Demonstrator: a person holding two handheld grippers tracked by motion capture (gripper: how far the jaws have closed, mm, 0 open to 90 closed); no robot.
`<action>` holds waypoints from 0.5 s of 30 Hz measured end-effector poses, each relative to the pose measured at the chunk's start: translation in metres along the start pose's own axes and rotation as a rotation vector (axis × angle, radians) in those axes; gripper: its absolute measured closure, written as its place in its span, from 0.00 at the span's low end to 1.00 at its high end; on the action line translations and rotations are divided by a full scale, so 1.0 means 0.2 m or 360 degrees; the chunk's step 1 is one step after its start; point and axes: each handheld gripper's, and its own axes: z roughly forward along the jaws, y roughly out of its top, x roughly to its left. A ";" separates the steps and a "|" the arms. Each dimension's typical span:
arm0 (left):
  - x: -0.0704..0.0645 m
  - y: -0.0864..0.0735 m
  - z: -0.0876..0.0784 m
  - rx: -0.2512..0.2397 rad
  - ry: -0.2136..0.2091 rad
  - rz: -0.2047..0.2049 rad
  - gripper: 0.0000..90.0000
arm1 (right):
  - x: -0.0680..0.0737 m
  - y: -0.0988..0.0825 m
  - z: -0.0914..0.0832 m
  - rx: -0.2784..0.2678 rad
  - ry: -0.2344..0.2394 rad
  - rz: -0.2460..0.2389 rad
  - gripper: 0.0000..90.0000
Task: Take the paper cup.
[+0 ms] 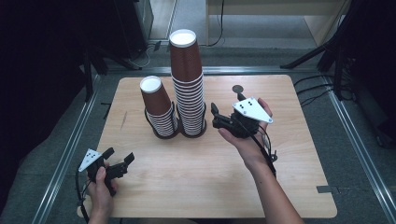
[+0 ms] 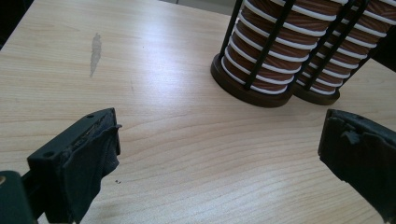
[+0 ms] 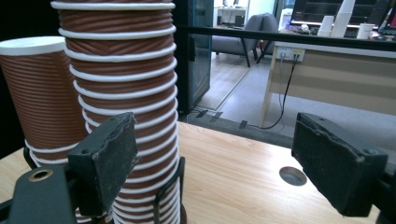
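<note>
Two stacks of upturned brown ribbed paper cups stand in a black wire holder (image 1: 164, 133) mid-table: a tall stack (image 1: 187, 79) and, to its left, a short stack (image 1: 156, 105). My right gripper (image 1: 215, 116) is open just right of the tall stack, jaws pointing at it but apart from it. In the right gripper view the tall stack (image 3: 121, 70) rises behind the left jaw of the right gripper (image 3: 217, 140), with the short stack (image 3: 42, 93) beyond. My left gripper (image 1: 120, 156) is open and empty near the front left, low over bare wood (image 2: 222, 130), facing the holder's base (image 2: 247, 91).
The wooden table (image 1: 196, 186) has a small round hole (image 1: 238, 88) behind my right gripper and a pale scuff (image 2: 95, 49) on the left. Dark stands and cables ring the table on the floor. Bare wood lies in front of the holder.
</note>
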 end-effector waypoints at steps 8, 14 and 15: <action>-0.01 0.00 0.00 0.0012 -0.0001 0.0030 0.00 | 0.07 0.02 0.05 -0.0010 0.0035 -0.0013 0.16; -0.01 0.00 0.00 0.0013 -0.0006 0.0046 0.00 | 0.11 0.06 0.09 -0.0045 0.0061 0.0016 0.15; -0.02 0.00 0.00 0.0014 -0.0006 0.0052 0.00 | 0.12 0.07 0.09 -0.0048 0.0063 0.0019 0.15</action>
